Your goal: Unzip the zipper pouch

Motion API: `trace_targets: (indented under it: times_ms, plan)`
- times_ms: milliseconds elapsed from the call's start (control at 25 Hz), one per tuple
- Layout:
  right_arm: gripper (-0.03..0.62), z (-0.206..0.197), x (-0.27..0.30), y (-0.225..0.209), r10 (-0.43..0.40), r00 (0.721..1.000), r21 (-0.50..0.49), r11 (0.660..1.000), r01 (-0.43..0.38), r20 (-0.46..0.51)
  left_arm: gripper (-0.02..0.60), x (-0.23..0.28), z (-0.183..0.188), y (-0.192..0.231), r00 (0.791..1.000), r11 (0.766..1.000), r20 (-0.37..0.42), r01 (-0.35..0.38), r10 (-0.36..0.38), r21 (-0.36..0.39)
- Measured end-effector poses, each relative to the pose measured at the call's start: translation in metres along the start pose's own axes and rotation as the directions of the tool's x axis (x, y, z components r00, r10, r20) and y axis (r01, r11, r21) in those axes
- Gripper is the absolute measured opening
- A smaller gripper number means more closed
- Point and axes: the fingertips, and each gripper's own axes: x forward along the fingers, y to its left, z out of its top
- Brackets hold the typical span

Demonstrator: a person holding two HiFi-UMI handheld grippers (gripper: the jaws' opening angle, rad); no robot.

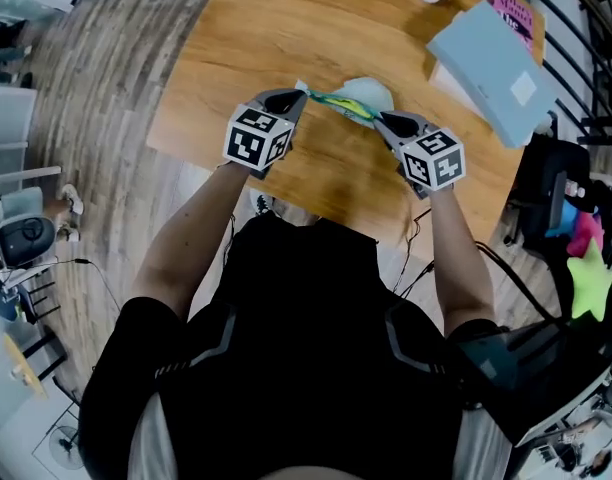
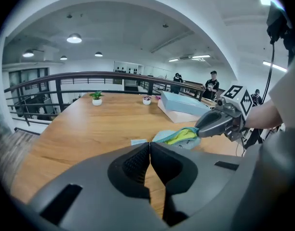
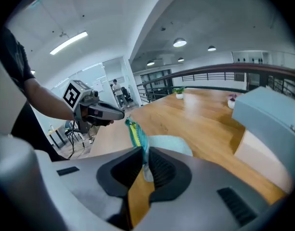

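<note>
A soft pale-blue fabric pouch [image 1: 366,94] with a teal zipper edge and a yellow-green inside is stretched between the two tools, over the wood-grain worktop [image 1: 286,28]. The left hand-held gripper [image 1: 298,96] has its ribbed black pads pressed together on the pouch's thin corner. The right hand-held gripper [image 3: 145,154] stands narrow, pinching the zipper edge. Farther back, a smooth pale-blue box [image 1: 491,63] lies on a pink book [image 1: 514,13]; its print is too small to read.
</note>
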Motion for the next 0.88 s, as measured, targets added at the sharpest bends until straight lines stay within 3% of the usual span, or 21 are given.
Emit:
trace_targets:
  times_ms: [320, 520, 680, 880]
  plan:
    - [0.052, -0.062, 0.012, 0.011, 0.046, 0.995, 0.177, 0.984, -0.03, -0.084, 0.032, 0.019, -0.069, -0.019, 0.985, 0.999, -0.165, 0.05, -0.052, -0.013]
    - [0.054, -0.093, 0.023, 0.019, 0.052, 0.989, 0.249, 0.968, -0.016, -0.137, 0.032, 0.025, -0.096, -0.022, 0.963, 0.998, -0.263, 0.056, -0.059, -0.018]
    - [0.054, -0.108, 0.027, 0.023, 0.05, 0.987, 0.315, 0.949, 0.001, -0.154, 0.032, 0.028, -0.105, -0.021, 0.953, 0.998, -0.296, 0.063, -0.062, -0.006]
    - [0.054, -0.115, 0.03, 0.021, 0.048, 0.977, 0.325, 0.946, 0.022, -0.207, 0.033, 0.035, -0.113, -0.018, 0.942, 0.999, -0.331, 0.044, -0.048, -0.021]
